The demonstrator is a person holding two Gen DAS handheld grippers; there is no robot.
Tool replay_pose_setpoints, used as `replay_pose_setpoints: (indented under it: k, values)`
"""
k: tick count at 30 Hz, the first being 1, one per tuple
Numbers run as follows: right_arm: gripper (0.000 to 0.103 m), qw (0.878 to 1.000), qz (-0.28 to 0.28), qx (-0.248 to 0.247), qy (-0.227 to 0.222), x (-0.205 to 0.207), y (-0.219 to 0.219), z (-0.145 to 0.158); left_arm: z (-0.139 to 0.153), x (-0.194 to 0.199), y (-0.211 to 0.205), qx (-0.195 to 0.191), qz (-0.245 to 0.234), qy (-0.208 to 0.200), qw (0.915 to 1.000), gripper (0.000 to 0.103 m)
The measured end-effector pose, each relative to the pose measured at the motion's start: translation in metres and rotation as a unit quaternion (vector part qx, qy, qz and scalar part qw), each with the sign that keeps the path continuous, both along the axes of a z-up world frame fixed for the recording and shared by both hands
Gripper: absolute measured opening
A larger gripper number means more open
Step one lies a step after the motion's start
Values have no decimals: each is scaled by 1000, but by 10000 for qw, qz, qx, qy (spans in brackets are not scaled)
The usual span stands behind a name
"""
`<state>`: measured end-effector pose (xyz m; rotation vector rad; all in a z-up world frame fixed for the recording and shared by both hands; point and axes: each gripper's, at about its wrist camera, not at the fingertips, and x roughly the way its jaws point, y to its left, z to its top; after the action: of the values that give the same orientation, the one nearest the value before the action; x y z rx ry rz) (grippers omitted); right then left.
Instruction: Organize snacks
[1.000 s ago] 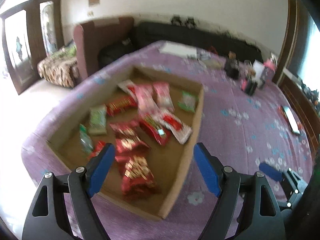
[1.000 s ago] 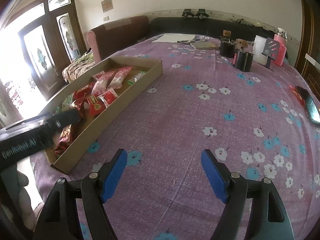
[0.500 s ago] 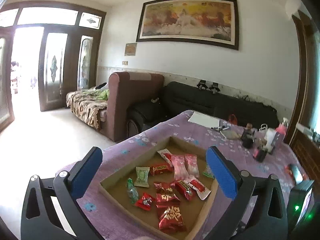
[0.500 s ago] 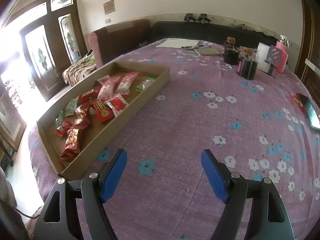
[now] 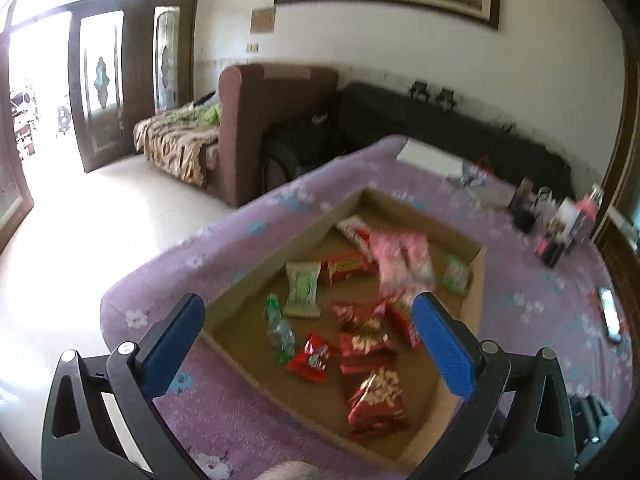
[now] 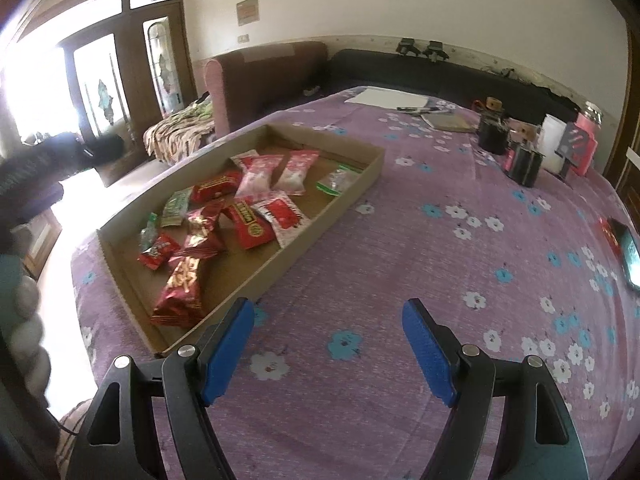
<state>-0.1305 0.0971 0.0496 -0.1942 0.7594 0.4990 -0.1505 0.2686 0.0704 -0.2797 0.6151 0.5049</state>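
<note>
On purple flower-print tablecloth [image 6: 400, 248]: shallow brown cardboard tray [image 6: 352, 188] w/ loose red, pink & green foil snack packets [image 6: 244, 200], sitting ahead-left of right blue-padded gripper [image 6: 328, 344] and directly ahead of, below left blue-padded gripper [image 5: 308, 344]; both jaws spread wide, nothing held.

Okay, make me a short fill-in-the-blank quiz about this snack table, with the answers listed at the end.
1. The snack packets lie inside a shallow ____ tray.
2. Both the left tongs and the right tongs are ____ and hold nothing.
3. The tablecloth is ____ with a flower print.
4. The two pink packets lie side by side near the tray's ____ end.

Answers: cardboard; open; purple; far
</note>
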Motion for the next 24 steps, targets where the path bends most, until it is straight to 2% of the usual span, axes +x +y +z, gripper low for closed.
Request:
replay_pose_setpoints:
  k: [6, 10, 24]
  values:
    - [79, 9999, 134, -95, -31, -6, 14, 0, -21, 10, 3, -308, -174, 425, 9985, 103]
    - [80, 9995, 220, -199, -58, -10, 24, -1, -28, 11, 4, -422, -248, 561, 9972, 103]
    - [81, 9987, 352, -381, -16, -14, 40, -8, -36, 7, 15, -635, -239, 703, 9952, 103]
